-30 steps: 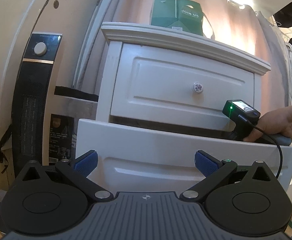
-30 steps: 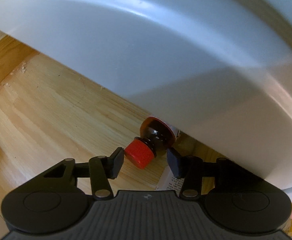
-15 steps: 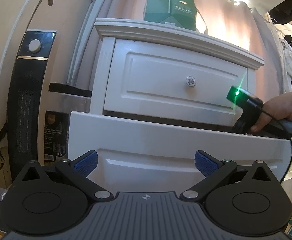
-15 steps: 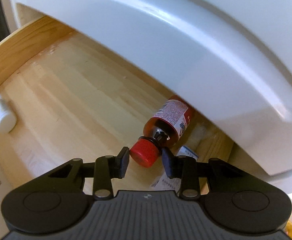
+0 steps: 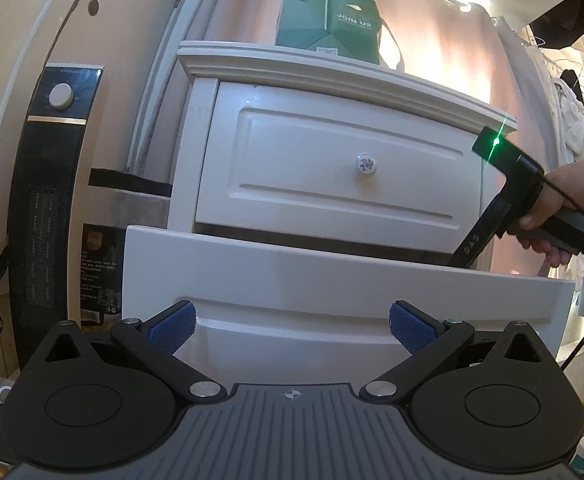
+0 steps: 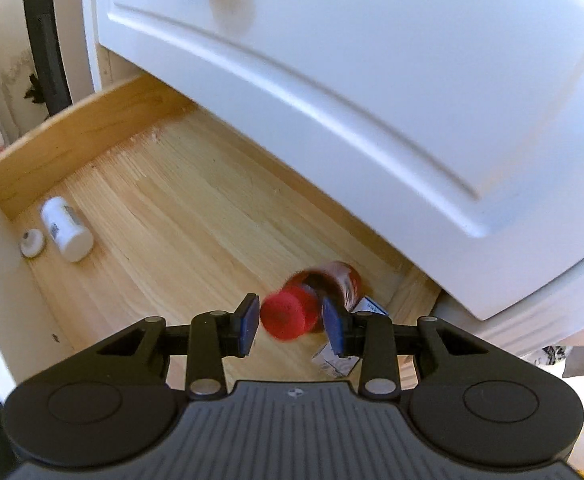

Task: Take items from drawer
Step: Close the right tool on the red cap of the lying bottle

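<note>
The lower drawer stands pulled out, with a bare wooden floor. My right gripper is shut on the red cap of a brown bottle, which hangs tilted and blurred above the drawer's right end. A white bottle lies on its side at the left end, with a loose white cap beside it. My left gripper is open and holds nothing, facing the white drawer front. In the left wrist view a hand holds the right tool over the drawer's right end; its fingers are hidden inside.
A small printed box lies under the held bottle. The shut upper drawer with a round knob overhangs the open one. A green box sits on top of the cabinet. A black heater panel stands to the left.
My right gripper has shut on the bottle's red cap and drawn it up and back from under the upper drawer. The left gripper has stayed open, its view shifting slightly.
</note>
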The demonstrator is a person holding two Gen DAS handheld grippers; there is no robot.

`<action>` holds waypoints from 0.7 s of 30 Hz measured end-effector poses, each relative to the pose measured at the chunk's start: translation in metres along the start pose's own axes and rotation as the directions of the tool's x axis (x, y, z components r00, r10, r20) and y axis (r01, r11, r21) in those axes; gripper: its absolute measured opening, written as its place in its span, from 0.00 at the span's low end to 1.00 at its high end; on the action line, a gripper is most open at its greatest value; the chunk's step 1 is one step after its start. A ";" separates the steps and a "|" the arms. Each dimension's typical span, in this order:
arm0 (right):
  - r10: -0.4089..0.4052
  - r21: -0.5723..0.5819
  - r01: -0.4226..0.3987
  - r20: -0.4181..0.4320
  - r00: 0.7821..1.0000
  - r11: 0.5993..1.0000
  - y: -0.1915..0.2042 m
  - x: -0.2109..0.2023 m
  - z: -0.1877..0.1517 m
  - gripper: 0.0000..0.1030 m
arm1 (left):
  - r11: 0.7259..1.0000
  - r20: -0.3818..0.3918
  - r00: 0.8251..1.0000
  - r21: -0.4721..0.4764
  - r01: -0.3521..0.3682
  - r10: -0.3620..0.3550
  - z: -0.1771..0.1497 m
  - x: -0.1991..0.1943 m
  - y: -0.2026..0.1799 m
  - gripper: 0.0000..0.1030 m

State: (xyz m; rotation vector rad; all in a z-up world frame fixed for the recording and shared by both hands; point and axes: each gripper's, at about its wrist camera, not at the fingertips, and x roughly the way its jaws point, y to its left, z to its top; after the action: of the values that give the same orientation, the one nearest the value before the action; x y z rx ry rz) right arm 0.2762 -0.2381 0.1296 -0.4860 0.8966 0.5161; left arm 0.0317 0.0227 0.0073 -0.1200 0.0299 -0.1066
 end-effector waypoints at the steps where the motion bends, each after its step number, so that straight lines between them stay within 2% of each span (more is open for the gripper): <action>1: 0.008 0.006 -0.008 0.007 1.000 1.000 0.000 -0.002 0.000 0.34 | 1.000 0.001 1.000 -0.001 0.000 0.000 0.000 0.000 0.000 1.00; 5: 0.010 0.010 -0.010 0.018 1.000 1.000 -0.010 -0.015 0.003 0.34 | 1.000 0.003 1.000 0.002 -0.002 0.002 0.000 0.000 -0.001 1.00; 8: 0.004 0.015 -0.004 -0.013 1.000 1.000 -0.005 0.002 0.004 0.36 | 1.000 0.001 1.000 0.006 0.001 -0.001 0.000 0.001 -0.003 1.00; 10: 0.009 0.024 -0.008 -0.045 0.999 1.000 -0.003 0.013 0.003 0.54 | 1.000 0.000 1.000 0.010 0.003 -0.003 0.000 0.002 -0.005 1.00; 15: 0.013 0.012 -0.011 -0.132 0.991 1.000 0.013 0.041 0.003 0.54 | 1.000 -0.002 1.000 0.013 0.003 -0.003 -0.001 0.004 -0.004 1.00; 21: -0.031 -0.030 0.025 -0.215 0.976 0.999 0.013 0.055 0.010 0.54 | 1.000 -0.003 1.000 0.004 0.005 -0.005 -0.002 0.004 -0.003 1.00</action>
State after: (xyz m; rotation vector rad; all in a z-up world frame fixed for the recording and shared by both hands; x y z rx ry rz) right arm 0.3033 -0.2097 0.0870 -0.5863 1.0902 0.4560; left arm 0.0350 0.0190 0.0059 -0.1158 0.0321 -0.1120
